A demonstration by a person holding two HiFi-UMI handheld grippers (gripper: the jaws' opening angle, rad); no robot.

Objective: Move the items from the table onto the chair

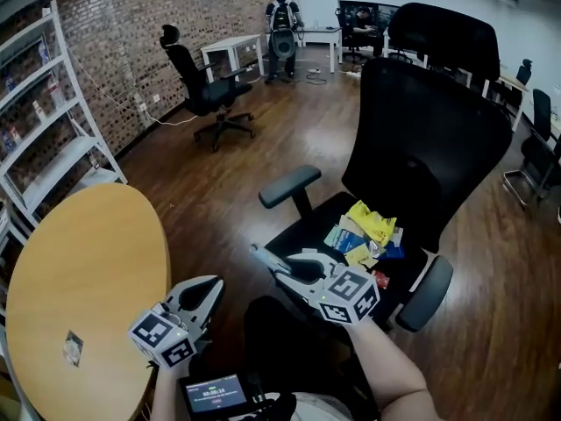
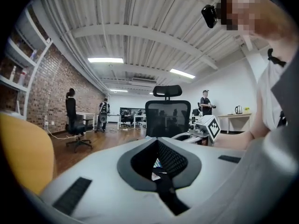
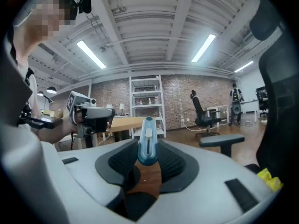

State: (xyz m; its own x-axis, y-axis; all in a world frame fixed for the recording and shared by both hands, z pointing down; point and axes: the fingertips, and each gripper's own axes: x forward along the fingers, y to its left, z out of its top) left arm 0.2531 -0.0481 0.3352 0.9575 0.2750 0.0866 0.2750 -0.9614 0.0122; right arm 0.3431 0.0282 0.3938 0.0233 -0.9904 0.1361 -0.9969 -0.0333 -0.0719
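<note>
A white shelf rack (image 1: 54, 121) stands far left against the brick wall. Below it is the round tabletop (image 1: 88, 253), nearly bare: one small flat item (image 1: 73, 347) lies near its front edge, too small to identify. By my reading, that is the last piece to fetch.

The left tool (image 1: 213, 284) hangs just off the tabletop's edge. Its jaws are closed together and nothing is between them.

The right tool (image 1: 282, 267) is gripped narrowly on a slim blue item (image 3: 147, 146), which stands upright between the pads and pokes out past the tips. It hovers at the front corner of the chair (image 1: 438, 121), so the step in hand looks like the carry to the seat.

The next move calls for bringing the blue item over the seat and parting the jaws low enough that it stays there. A heap of packets (image 1: 370, 235), a yellow one on top, already fills the middle of the seat. The near armrest (image 1: 289, 185) juts out close beside the approach and could be knocked.

Further back are a second office chair (image 1: 206, 86) and a person (image 1: 282, 20) at a white desk, both well apart from the work.
</note>
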